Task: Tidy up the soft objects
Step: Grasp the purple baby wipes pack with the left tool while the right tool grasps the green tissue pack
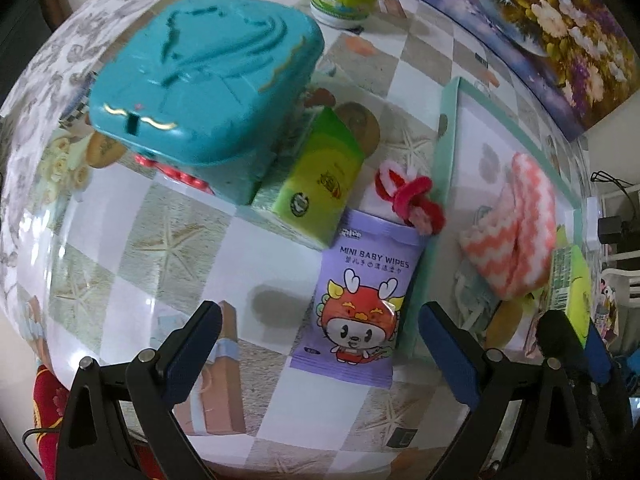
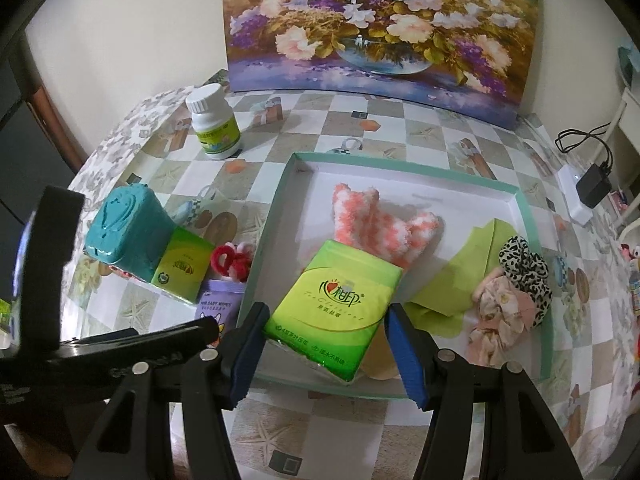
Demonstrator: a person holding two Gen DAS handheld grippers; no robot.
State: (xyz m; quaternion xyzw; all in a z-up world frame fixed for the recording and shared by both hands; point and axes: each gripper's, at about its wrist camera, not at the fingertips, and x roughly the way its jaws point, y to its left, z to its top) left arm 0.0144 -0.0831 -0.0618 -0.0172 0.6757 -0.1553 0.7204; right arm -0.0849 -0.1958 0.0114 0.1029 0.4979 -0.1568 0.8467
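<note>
Two grippers point steeply down at a table (image 2: 360, 128) covered in a glossy checkered cloth printed with starfish. The right gripper (image 2: 326, 340) hangs over the near edge of a shallow box (image 2: 404, 166) with a mint-green rim and white floor, and its blue-padded fingers (image 2: 248, 344) pinch a green tissue pack (image 2: 334, 304) by its two long sides; the pack is a soft, shiny plastic-wrapped block, tilted with its far end toward the middle of the box. The left gripper (image 1: 320, 344) hovers above bare cloth with its jaws spread wide and nothing between them; its right finger (image 1: 450, 352) stands just beside the box's left wall.

Between and beyond those fingers lies a flat purple pouch of baby wipes (image 1: 364, 296) printed with a cartoon dragon, its edge right up against the box wall. At its far end sits a knot of fuzzy red, white and pink loops (image 1: 412, 200). A second green tissue pack (image 1: 316, 184) leans against a hard teal plastic case (image 1: 208, 80) with a moulded lid. A white bottle (image 2: 214, 124) with a green label stands farther back.

Inside the box rest a fluffy pink-and-white zigzag cloth (image 2: 380, 224), a flat sheet of green paper (image 2: 460, 280), a leopard-print scrunchie (image 2: 524, 268) and a pale floral one (image 2: 500, 316) touching it. A flower painting (image 2: 384, 28) leans on the wall.
</note>
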